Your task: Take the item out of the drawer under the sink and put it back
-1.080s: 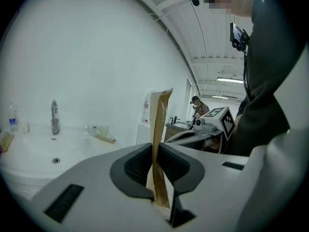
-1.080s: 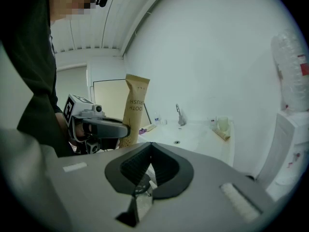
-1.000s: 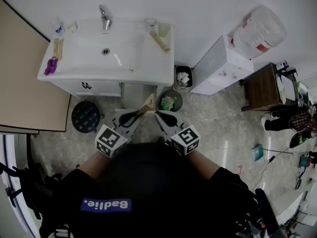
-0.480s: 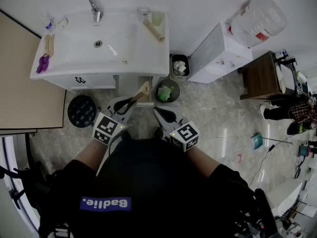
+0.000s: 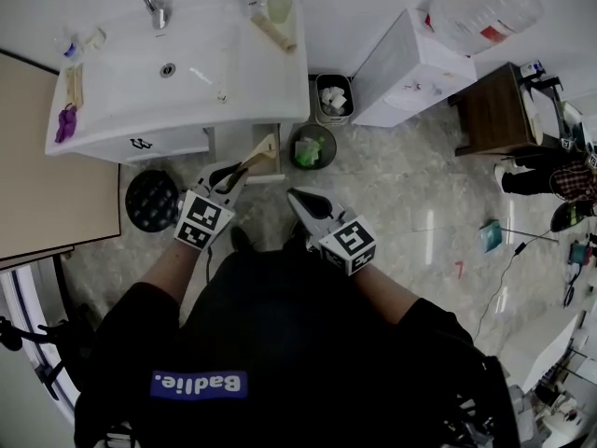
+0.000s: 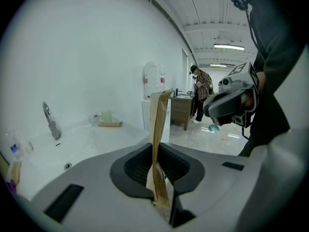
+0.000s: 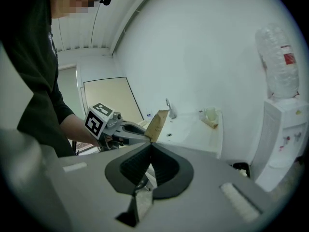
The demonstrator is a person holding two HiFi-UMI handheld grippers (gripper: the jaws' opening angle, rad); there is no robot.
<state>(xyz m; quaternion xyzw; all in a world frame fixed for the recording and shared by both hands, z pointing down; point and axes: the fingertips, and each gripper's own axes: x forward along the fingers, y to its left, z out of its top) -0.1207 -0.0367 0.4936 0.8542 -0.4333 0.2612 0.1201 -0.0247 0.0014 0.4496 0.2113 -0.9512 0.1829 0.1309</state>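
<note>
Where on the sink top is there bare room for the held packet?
The front right corner of the sink top, between basin and right edge, is bare. The left rim is crowded by a purple item and wooden piece; the back rim by faucet and cups.

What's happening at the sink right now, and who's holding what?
A person stands facing the white sink with a gripper in each hand. The left gripper has its fingers closed on a flat brown paper packet, which it holds up in the air just in front of the vanity. The right gripper is shut and empty, held beside the left one. I can't tell from these views whether the drawer under the sink is open.
</note>
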